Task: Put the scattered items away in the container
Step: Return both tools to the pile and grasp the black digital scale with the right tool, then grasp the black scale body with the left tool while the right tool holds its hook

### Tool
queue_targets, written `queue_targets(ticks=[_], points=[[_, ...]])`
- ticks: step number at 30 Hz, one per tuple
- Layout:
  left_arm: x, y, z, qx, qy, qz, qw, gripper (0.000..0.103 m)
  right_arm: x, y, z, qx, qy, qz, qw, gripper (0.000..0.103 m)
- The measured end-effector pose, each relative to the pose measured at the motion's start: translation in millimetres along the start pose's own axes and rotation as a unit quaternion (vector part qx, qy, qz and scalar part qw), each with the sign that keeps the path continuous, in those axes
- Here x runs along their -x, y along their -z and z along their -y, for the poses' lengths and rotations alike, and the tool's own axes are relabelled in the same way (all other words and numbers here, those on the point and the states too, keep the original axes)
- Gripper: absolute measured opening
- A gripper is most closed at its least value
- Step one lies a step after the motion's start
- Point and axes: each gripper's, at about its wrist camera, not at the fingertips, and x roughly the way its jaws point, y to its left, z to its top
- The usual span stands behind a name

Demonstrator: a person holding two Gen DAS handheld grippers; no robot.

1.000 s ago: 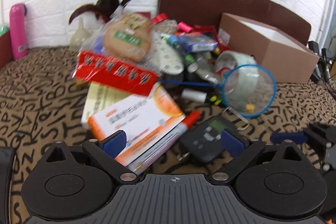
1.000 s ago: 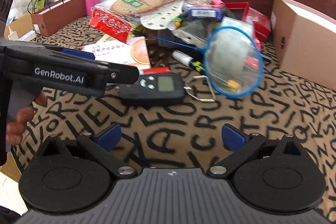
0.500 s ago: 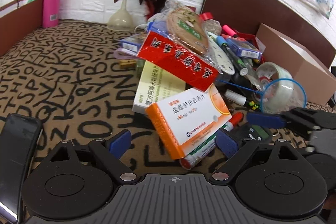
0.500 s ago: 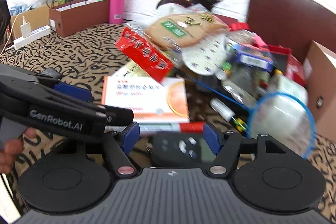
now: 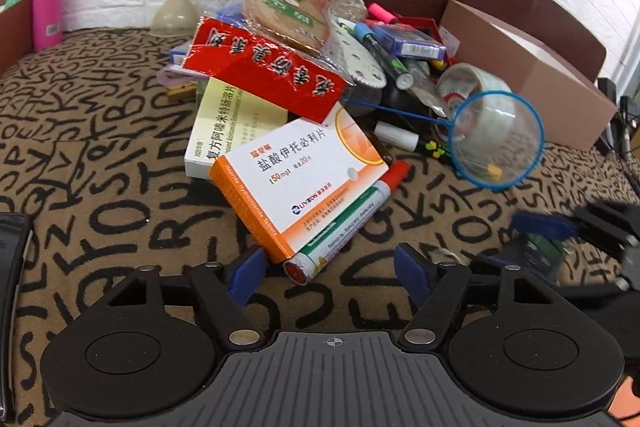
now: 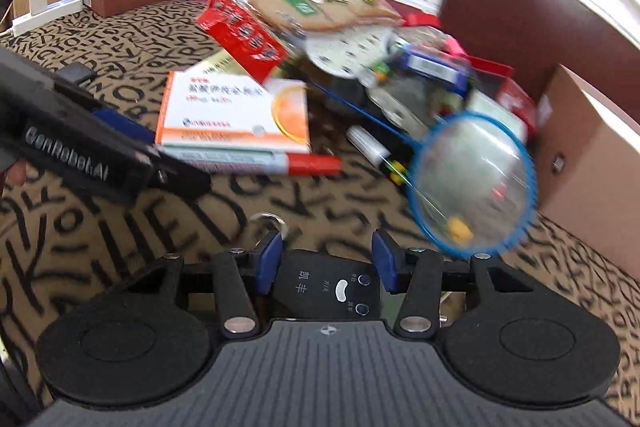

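black device (image 6: pixel 335 287) clamped in right tool (image 6: pixel 327 263) | left tool (image 5: pixel 330 267) spread, low

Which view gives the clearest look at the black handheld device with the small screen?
The right wrist view: the black handheld device sits sharp between the right tongs, buttons and markings visible, and the pads look closed on its sides. The left wrist view shows it only blurred at the right edge, partly hidden.

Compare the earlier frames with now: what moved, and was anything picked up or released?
The right gripper advanced onto the black handheld device, closed around it and took it off its spot beside the red marker. The left gripper stayed open and empty near the orange medicine box. The pile, blue net and cardboard box look undisturbed.
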Motion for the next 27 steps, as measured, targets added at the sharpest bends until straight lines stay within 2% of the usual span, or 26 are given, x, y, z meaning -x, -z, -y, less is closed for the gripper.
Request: queue_targets(ticks=[3,7,9,14,18,21,24,27], points=[[-1.1,-0.5,2.5,0.005,0.015,-0.006,0.9999,0.080,13.5,13.0,7.3,-0.012,0.009,-0.002,1.000,0.057],[3.6,8.4,20.9,-0.017,0.063,-0.024,0.9976,0.078,28.3,25.2,11.6,-0.032,0.011,-0.004,0.999,0.060],[6.5,13.7,31.1,-0.031,0.073,-0.026,0.9965,0.078,33.7,29.7,12.7,-0.033,0.014,-0.007,0.999,0.064],[10.4,15.0,40.1,-0.033,0.080,-0.025,0.9959,0.080,46.2,34.3,19.9,-0.062,0.020,-0.003,0.998,0.072],[-0.4,8.2,42.0,-0.034,0.063,-0.022,0.9972,0.080,61.9,39.7,25.9,-0.081,0.020,0.004,0.997,0.077],[-9.4,5.1,42.9,-0.034,0.063,-0.023,0.9972,0.079,74.3,43.8,29.8,-0.084,0.037,0.003,0.996,0.082],[-13.4,3.1,45.2,-0.043,0.062,-0.021,0.9970,0.077,83.4,51.1,37.4,-0.098,0.027,-0.018,0.995,0.084],[-16.2,1.5,45.9,-0.042,0.058,-0.020,0.9973,0.070,81.0,59.4,42.6,-0.105,-0.001,-0.050,0.993,0.084]])
